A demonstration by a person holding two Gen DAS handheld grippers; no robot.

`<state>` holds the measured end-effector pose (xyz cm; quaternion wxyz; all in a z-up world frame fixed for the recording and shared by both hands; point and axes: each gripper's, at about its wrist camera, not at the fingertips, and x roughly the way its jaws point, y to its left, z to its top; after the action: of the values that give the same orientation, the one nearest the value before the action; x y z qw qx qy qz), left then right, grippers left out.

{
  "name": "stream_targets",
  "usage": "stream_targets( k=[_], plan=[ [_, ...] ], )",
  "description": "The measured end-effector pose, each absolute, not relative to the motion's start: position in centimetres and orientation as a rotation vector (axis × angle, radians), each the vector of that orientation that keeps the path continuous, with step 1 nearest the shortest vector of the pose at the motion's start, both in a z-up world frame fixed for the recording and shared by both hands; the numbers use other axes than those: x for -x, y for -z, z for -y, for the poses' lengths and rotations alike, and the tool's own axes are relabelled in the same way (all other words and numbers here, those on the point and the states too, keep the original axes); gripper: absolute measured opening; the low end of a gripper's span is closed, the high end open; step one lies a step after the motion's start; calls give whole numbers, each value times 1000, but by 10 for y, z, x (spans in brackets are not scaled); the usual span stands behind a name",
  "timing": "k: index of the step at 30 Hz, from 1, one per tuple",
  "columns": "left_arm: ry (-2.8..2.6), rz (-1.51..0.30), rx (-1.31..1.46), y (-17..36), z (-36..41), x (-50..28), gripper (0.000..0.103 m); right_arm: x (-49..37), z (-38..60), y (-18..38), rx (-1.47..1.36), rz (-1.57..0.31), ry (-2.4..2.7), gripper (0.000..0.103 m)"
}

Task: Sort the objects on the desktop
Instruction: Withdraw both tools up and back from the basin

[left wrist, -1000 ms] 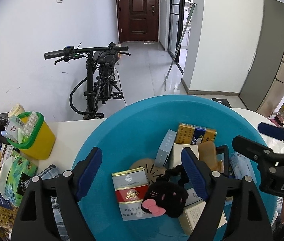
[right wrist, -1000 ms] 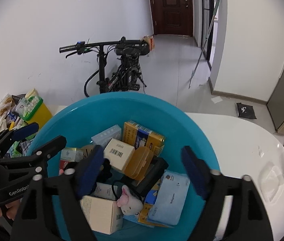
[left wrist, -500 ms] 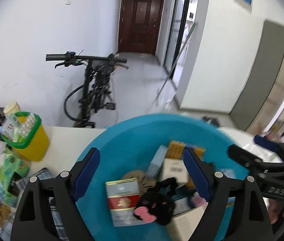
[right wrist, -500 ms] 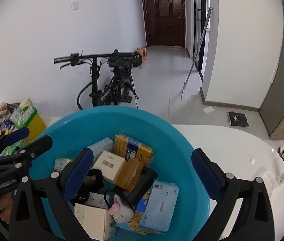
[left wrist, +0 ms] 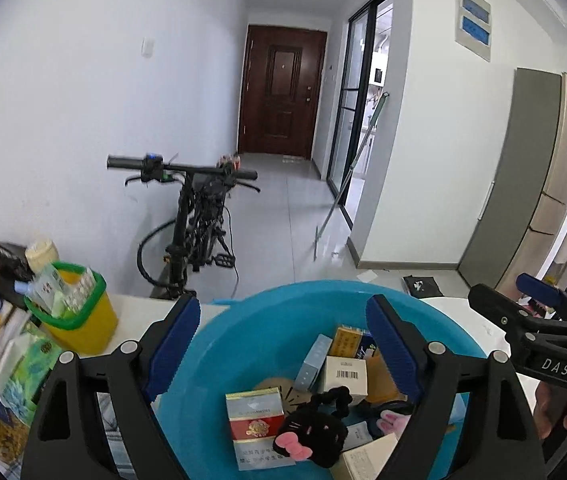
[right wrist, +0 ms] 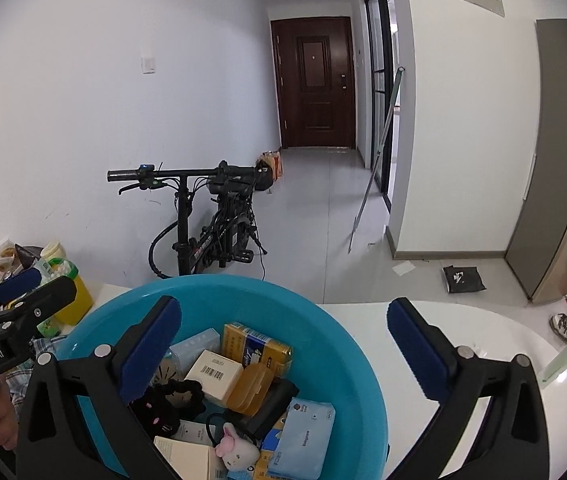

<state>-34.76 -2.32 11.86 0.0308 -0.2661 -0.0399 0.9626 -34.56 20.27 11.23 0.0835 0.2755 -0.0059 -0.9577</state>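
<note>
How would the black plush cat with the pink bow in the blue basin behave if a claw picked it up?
The plush cat looks soft, so it would likely squash in a grip. Probably light and unbreakable. It leans on a red box, which might shift in the basin.

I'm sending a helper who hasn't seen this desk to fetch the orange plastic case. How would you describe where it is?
Find the big blue basin on the white table. Among the boxes piled inside, the orange plastic case lies near the middle, leaning against a white barcode box. It is the only translucent amber, round-cornered item; its neighbours are opaque cardboard.
</note>
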Motion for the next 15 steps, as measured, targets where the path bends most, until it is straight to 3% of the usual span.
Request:
stream_targets(
  k=[8,10,12,15],
  plan=[
    [-3049,26,546,-134,15,324,87,324,-205,-131,-572,18,2917,103],
    [-3061,33,498,-138,17,319,91,318,-205,-136,-502,19,2934,103],
    [-3066,48,460,-141,18,316,103,313,-205,-141,-446,12,2943,103],
    [-3056,61,417,-146,19,310,103,308,-205,-145,-412,12,2936,103]
  ],
)
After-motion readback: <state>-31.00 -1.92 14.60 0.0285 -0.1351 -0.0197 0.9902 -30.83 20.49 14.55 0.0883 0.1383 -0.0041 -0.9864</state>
